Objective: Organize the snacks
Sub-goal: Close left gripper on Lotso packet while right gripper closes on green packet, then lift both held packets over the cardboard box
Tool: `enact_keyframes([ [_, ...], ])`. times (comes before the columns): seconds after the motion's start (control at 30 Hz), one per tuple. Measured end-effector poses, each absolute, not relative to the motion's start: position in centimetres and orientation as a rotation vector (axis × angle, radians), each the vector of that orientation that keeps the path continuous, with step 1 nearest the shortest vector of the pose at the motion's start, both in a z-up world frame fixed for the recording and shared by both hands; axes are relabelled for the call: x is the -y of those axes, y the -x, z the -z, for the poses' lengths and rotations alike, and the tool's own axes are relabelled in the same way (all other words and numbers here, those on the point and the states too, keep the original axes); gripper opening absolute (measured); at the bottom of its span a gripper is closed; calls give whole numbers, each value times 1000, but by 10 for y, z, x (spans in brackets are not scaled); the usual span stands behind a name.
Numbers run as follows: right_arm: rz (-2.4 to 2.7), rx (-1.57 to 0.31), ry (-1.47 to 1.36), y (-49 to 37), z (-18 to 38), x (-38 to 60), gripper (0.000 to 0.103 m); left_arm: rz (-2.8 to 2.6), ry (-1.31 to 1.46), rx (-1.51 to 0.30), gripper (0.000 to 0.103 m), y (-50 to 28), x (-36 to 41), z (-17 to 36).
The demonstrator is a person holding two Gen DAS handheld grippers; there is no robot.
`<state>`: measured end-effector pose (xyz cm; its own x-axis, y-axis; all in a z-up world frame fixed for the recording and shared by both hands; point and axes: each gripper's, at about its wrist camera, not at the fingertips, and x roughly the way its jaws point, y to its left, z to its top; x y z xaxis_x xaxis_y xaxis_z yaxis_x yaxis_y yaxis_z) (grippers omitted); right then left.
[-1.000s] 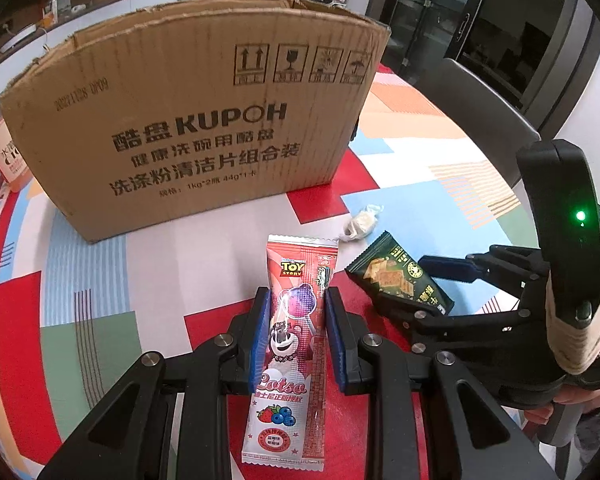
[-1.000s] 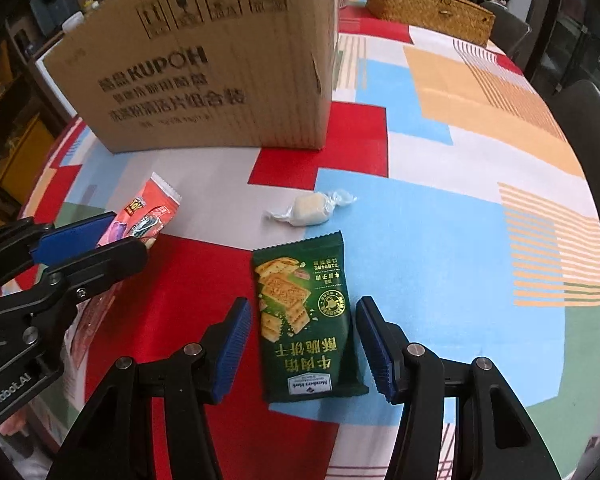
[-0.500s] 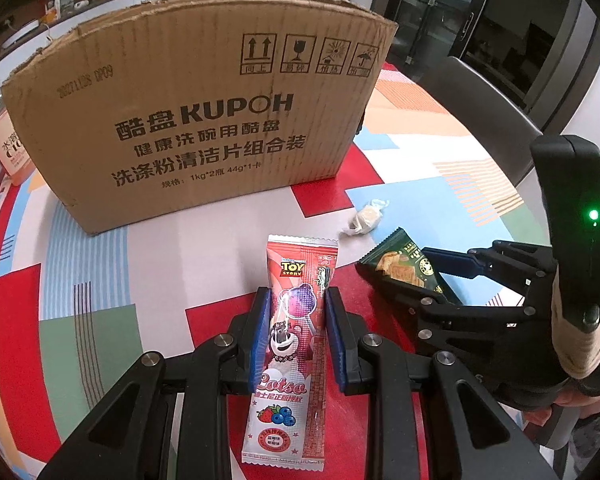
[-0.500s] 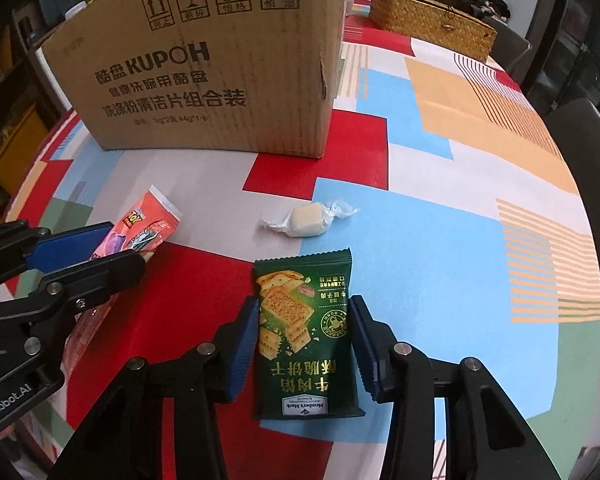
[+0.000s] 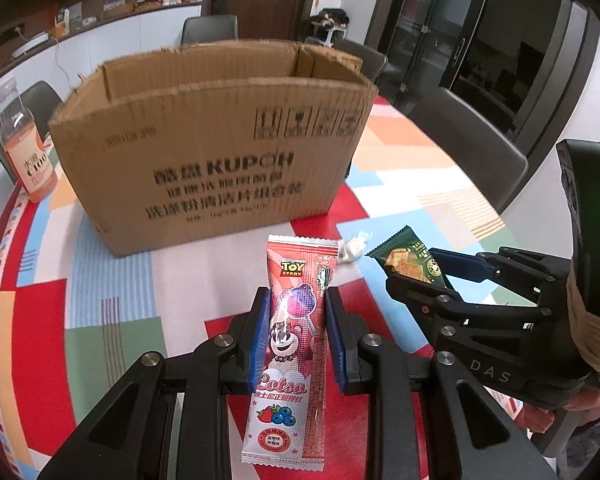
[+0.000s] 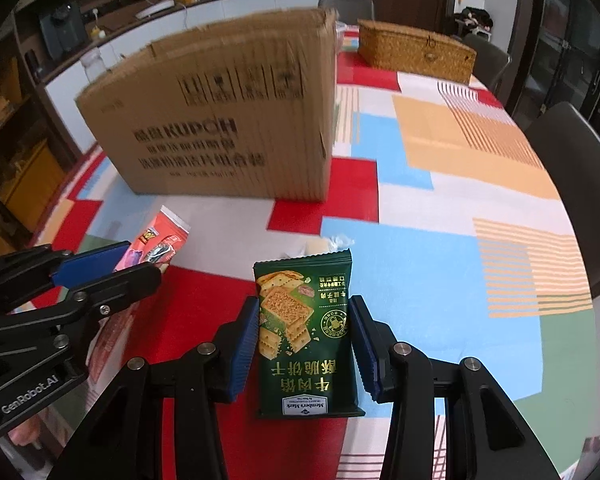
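Left wrist view: the left gripper [image 5: 296,330] has its blue pads pressed against both long edges of a pink Lotso lollipop packet [image 5: 290,344], holding it lifted off the patchwork tablecloth [image 5: 112,312], top end pointing toward the open KUPOH cardboard box [image 5: 220,152]. A pink drink bottle [image 5: 26,148] stands on the table just left of the box. Between the two packets, farther back, a small white wrapped candy [image 5: 354,245] lies on the cloth.

To the right in the same view, the right gripper [image 5: 420,268] carries a dark green cracker packet [image 5: 410,264] — raised as well, tilted toward the box.

From the right wrist camera, the right gripper [image 6: 306,340] shows its jaws closed narrowly on the sides of the green cracker packet [image 6: 306,332], the packet's printed text upside down to the lens. The left gripper [image 6: 112,268] enters from the left edge, the pink packet [image 6: 160,240] sticking out past its fingers. The cardboard box [image 6: 220,120] sits ahead, blurred; behind it to the right, a woven basket [image 6: 416,50] rests on the table — well apart from both packets.
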<state>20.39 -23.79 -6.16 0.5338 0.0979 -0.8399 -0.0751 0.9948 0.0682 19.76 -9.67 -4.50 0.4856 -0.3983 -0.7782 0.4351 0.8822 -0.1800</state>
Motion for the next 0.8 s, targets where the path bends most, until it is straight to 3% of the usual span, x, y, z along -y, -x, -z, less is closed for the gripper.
enact_keyframes([
  [0.8,-149,-736,-72,-233,-33,215,45,436,-29,-688,27,-224,60,-43],
])
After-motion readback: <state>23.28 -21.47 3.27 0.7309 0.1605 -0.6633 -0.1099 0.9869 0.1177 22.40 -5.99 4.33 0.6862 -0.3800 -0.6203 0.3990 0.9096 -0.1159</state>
